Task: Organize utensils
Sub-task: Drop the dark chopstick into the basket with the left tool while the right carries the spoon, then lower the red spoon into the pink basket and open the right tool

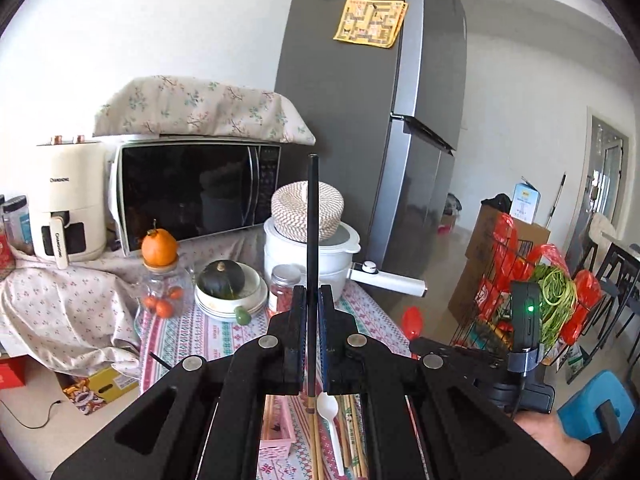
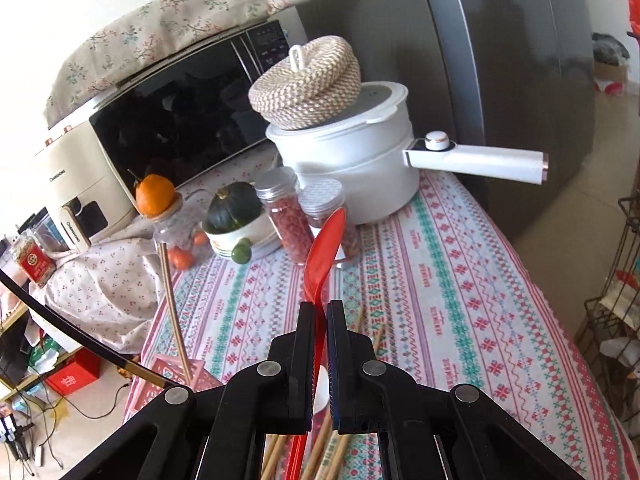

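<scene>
Left claw (image 1: 312, 300): fingers nearly together, clamped on a thin black stick, pointing forward and level.
Right claw (image 2: 320, 312): fingers clamped on a red spoon, raised above the bench, pointing forward.

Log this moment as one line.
left gripper: shut on black chopstick | right gripper: shut on red spoon | both lifted | wooden chopsticks, white spoon on table

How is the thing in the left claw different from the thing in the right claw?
The left claw grips a black chopstick; the right claw grips a red spoon. The chopstick is thin and straight, while the spoon widens into a bowl. The chopstick looks opaque, the spoon see-through. Both stick out forward, each pinched between shut fingers above the patterned tablecloth.
</scene>
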The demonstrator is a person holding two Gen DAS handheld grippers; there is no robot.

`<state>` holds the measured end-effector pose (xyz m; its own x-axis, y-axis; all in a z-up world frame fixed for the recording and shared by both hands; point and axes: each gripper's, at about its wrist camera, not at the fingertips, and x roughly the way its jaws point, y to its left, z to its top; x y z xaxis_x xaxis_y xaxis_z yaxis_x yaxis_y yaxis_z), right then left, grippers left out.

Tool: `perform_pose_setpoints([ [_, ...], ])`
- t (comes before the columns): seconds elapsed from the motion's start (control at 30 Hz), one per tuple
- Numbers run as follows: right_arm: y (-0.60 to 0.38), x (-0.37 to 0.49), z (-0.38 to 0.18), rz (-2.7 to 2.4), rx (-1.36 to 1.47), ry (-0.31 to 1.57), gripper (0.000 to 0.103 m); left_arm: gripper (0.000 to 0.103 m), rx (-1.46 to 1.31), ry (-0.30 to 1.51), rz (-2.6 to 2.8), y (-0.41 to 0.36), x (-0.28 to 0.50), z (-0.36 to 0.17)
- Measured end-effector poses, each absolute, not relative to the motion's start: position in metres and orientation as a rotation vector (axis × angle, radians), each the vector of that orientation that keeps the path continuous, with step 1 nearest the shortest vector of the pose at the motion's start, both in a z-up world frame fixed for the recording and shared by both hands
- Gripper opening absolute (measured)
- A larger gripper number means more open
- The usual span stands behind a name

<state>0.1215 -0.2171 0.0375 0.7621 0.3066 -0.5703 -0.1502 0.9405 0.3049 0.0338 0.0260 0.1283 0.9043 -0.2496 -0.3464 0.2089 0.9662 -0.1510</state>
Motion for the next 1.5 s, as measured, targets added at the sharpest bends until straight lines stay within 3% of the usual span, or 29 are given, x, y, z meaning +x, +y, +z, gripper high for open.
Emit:
perform_pose_setpoints([
  [0.73, -0.131, 0.118, 0.040, 0.309, 0.190, 0.486, 0.003, 0.008, -0.126, 0.651, -0.119, 0.070, 0.108, 0.026],
  [0.83, -0.121, 0.118, 0.042, 0.297, 0.186, 0.452, 0.004, 0.026, -0.138, 0.673, -0.118, 0.074, 0.104, 0.024],
  [0.9, -0.114, 0.119, 0.041, 0.288, 0.186, 0.437, 0.004, 0.052, -0.144, 0.671, -0.117, 0.077, 0.096, 0.024],
  [1.2, -0.089, 0.130, 0.034, 0.219, 0.162, 0.379, 0.004, 0.070, -0.122, 0.736, -0.093, 0.101, 0.071, 0.010],
  [1.5, -0.058, 0.135, 0.030, 0.149, 0.085, 0.295, 0.004, 0.073, -0.098, 0.849, -0.038, 0.126, 0.071, -0.024],
])
